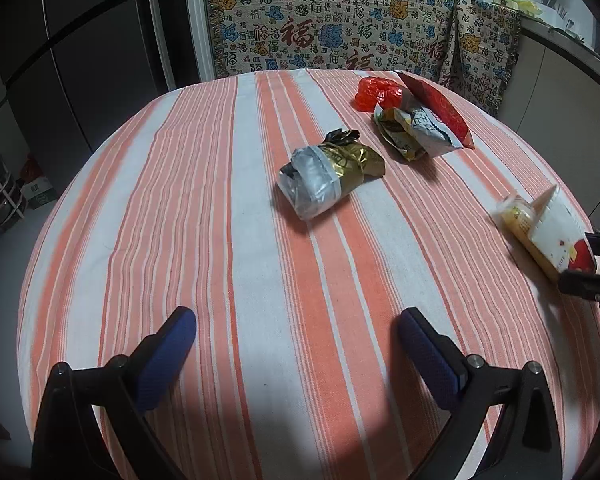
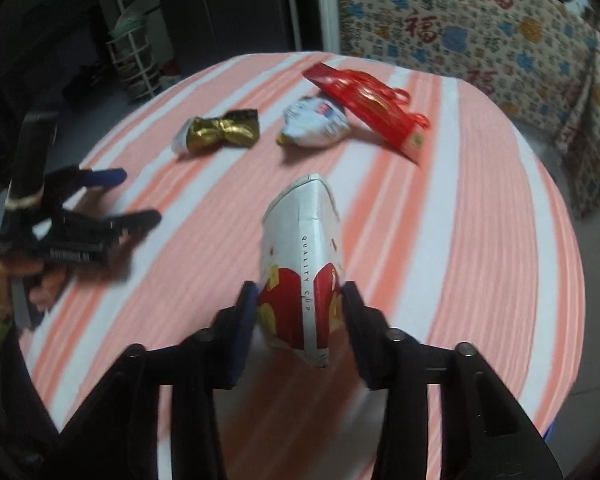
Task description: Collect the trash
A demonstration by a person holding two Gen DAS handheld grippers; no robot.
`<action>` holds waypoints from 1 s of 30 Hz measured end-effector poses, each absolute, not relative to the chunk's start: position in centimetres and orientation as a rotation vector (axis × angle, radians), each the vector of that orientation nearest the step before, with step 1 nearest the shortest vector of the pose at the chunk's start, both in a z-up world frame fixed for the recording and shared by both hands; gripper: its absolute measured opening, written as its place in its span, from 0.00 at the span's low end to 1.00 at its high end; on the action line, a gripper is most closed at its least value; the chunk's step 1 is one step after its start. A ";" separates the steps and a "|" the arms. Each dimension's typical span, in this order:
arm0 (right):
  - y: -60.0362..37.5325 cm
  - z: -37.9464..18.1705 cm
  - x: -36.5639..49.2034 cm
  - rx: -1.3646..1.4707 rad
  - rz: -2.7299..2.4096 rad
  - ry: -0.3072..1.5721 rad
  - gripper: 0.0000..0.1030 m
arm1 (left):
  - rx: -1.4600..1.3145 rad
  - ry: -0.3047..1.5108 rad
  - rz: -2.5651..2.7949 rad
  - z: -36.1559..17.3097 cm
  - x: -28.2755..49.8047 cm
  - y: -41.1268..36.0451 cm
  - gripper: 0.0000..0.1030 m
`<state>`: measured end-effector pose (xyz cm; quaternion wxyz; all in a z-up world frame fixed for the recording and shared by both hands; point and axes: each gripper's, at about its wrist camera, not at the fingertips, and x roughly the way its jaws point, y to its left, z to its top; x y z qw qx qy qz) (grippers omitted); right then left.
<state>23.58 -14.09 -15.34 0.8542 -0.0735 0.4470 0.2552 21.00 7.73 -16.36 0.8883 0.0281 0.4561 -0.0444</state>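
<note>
Right tongs: clamped on flattened paper cup, pads pressed to both sides of its red-and-white lower end; crushed rim pointed away from tongs, over the striped cloth. "QUALITY CUP" printed along the seam. Same cup seen from left wrist view at far right desk edge, pinched between dark finger tips; whether lifted or resting, could not tell.

Left tongs: spread wide, nothing between the blue pads, hovering over bare stripes at near side of desk. Seen from right wrist view well left of the cup, held by a hand.

Landmark: the paper cup.
- Gold-and-silver foil wrapper, beyond the cup and to its left, roughly mid-desk, lying alone. Also.
- Crumpled white-and-yellow packet, farther beyond the cup, past the foil wrapper. Also.
- Long red packet, touching that white packet, leaning over it on the far side. Also.
- Red crumpled plastic, farthest from the cup, just beside the red packet's far end.

Past the desk, beyond all trash: patterned cloth with red characters draped over furniture. Dark cabinet doors far left of the cup.
</note>
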 end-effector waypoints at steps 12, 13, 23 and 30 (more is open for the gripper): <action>-16.3 -14.0 22.2 -0.046 0.562 0.880 0.34 | 0.056 0.948 -0.094 -16.3 21.1 7.8 1.00; -16.6 -14.0 22.2 -0.049 0.547 0.883 0.34 | 0.056 0.948 -0.094 -16.3 21.1 7.8 1.00; -20.8 -15.7 24.0 0.019 0.379 0.899 0.29 | 0.056 0.948 -0.095 -16.4 21.1 7.8 1.00; -15.0 -16.2 22.5 0.041 0.561 0.902 0.29 | 0.055 0.948 -0.094 -16.4 21.1 7.8 1.00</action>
